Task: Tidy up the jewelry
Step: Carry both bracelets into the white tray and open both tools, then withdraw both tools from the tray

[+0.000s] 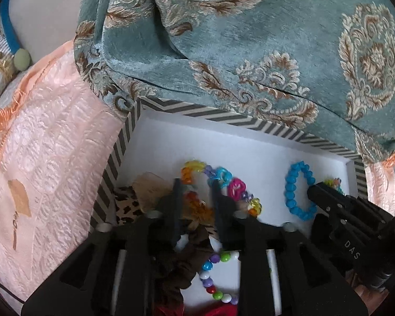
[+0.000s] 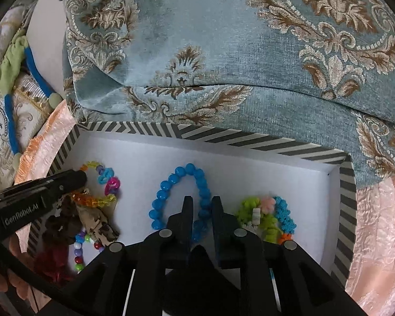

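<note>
left gripper [image 1: 197, 200]: matte black plastic; two flat narrow fingers; round silver pin heads at the pivots
left gripper side: white lettering "GenRobot.AI"
right gripper [image 2: 201, 210]: same black build, silver pins; bright rods show under the linkage
right gripper side: small screws, white letters "DAS"

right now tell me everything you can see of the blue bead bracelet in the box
The blue bead bracelet is a closed loop of round, glossy, faceted-looking bright blue beads, probably plastic or glass. It lies flat on the white floor of the striped box, near the middle, apart from the other bracelets. The right gripper hovers over its right side; contact cannot be told.
</note>
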A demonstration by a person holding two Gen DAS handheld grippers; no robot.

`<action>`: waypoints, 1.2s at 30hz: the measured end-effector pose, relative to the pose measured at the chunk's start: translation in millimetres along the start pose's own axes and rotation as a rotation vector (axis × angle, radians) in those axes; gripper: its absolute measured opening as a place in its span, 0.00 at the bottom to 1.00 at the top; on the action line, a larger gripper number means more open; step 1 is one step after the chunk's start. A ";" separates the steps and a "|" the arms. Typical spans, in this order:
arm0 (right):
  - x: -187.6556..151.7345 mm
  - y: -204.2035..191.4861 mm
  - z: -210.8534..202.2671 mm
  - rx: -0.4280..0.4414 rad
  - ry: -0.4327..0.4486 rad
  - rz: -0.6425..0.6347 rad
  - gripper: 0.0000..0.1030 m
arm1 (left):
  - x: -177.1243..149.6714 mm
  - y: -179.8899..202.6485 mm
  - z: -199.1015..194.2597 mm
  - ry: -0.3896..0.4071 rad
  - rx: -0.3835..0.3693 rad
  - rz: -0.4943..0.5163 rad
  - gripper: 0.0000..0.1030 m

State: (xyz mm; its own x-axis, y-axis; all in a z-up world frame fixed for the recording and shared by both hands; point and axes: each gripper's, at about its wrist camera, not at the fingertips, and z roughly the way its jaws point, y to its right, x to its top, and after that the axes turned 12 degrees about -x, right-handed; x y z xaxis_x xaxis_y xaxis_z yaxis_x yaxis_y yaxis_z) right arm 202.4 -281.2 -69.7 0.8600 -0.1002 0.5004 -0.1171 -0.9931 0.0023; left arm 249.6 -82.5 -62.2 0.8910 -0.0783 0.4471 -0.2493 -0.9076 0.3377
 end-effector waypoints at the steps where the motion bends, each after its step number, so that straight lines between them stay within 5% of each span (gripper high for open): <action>1: -1.8 0.9 -2.1 0.010 0.000 0.008 0.14 | -2.3 0.7 -2.3 0.008 -0.005 0.002 0.38; 7: -12.9 -0.1 -32.4 0.017 0.037 0.009 0.36 | -16.5 2.7 -18.7 0.032 0.012 0.006 0.41; 15: -35.4 -2.3 -78.7 0.030 0.098 0.043 0.41 | -41.0 19.9 -56.1 0.085 0.075 0.080 0.41; 36: -124.7 -24.2 -160.5 0.032 0.121 -0.010 0.43 | -134.9 49.5 -136.3 0.151 0.083 0.147 0.41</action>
State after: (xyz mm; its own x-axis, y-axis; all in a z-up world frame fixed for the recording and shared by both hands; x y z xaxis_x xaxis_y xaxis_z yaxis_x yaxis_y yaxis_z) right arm 18.3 -234.9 6.8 0.7945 -0.0844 0.6014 -0.0915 -0.9956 -0.0188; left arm 65.4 -60.7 7.1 0.7788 -0.1554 0.6077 -0.3348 -0.9222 0.1934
